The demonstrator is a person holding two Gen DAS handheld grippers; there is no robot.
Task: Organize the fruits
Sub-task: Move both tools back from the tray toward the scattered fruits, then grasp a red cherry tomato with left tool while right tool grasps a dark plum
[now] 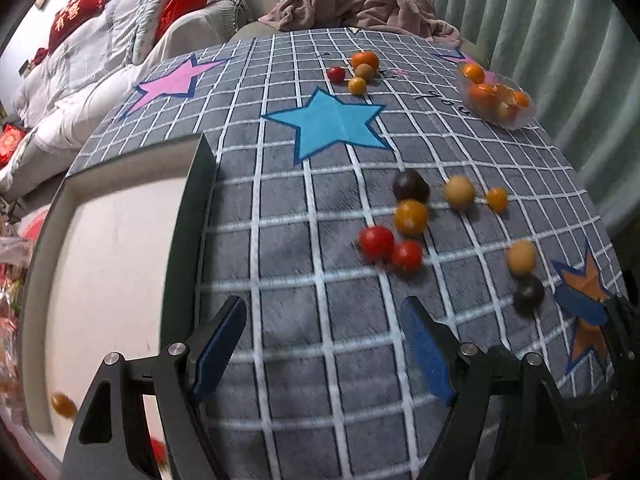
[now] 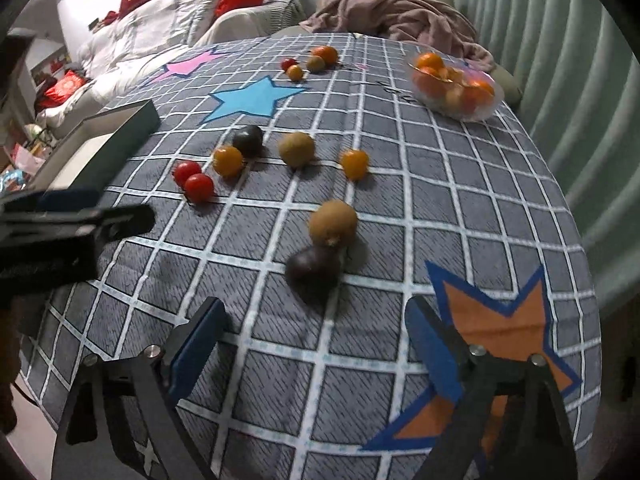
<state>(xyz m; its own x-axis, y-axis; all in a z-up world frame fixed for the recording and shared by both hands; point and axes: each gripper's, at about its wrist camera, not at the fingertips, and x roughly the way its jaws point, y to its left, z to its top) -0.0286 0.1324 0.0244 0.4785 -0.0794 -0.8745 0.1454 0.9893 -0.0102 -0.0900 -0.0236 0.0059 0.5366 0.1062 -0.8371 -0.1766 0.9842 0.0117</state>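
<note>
Loose fruits lie on the checked tablecloth. Two red tomatoes (image 1: pixel 390 249) touch each other, with an orange tomato (image 1: pixel 411 216) and a dark plum (image 1: pixel 410 186) behind them. A kiwi (image 2: pixel 333 222) touches a second dark plum (image 2: pixel 314 270), just ahead of my right gripper (image 2: pixel 316 344), which is open and empty. My left gripper (image 1: pixel 324 344) is open and empty, beside the white tray (image 1: pixel 200 184). One small orange fruit (image 1: pixel 63 404) lies in the tray's near corner. The left gripper shows at the left of the right wrist view (image 2: pixel 80 220).
A clear bowl of oranges (image 1: pixel 496 98) stands at the far right. Several small fruits (image 1: pixel 358 70) cluster at the far edge. A blanket (image 1: pixel 360 0) and sofa cushions lie beyond the table. A ribbed curtain runs along the right.
</note>
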